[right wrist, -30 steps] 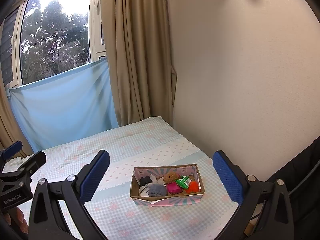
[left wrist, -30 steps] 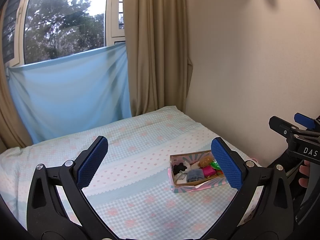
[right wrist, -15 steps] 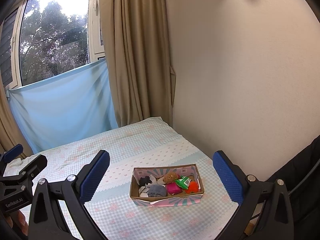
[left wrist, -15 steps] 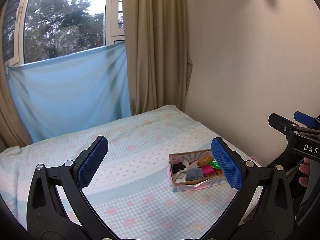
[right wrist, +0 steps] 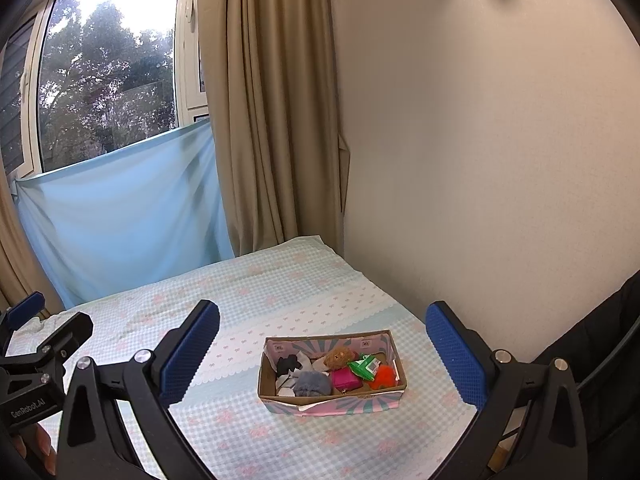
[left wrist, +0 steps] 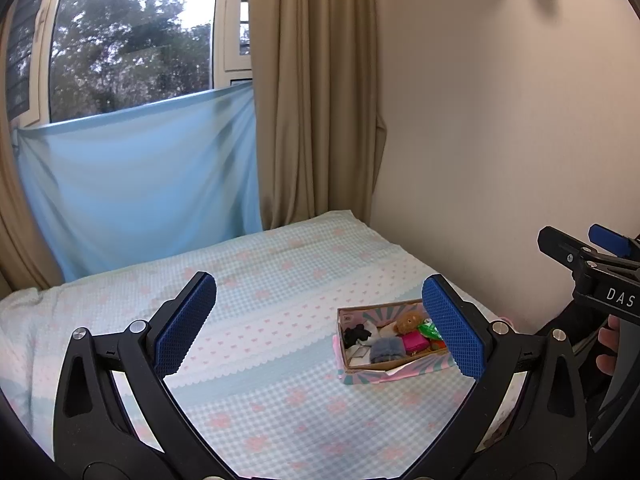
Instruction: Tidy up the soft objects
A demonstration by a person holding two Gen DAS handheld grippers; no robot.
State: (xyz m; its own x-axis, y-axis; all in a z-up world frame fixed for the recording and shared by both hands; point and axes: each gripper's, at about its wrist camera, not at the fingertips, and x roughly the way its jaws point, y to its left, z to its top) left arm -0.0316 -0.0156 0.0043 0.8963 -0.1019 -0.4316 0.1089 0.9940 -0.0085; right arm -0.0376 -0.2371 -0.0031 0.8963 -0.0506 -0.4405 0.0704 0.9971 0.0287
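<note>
Fingers of both tools are spread wide with nothing between them: left gripper [left wrist: 320, 328] and right gripper [right wrist: 322, 348] each show two blue ribbed pads, held above the bed [right wrist: 248, 292] and clear of its surface. One cardboard box [right wrist: 332, 394] sits on the checked bedcover near the wall-side edge, well apart from both grippers. Contents counted in the right wrist view: one black soft item [right wrist: 289, 365], one grey fluffy item [right wrist: 312, 384], one brown plush [right wrist: 339, 357], one pink item [right wrist: 346, 379], one green packet [right wrist: 365, 366], one orange fluffy item [right wrist: 385, 377], plus white material beneath that cannot be counted. One window, one blue sheet [right wrist: 124, 216] hung across it, one beige curtain [right wrist: 272, 120] beside the wall
</note>
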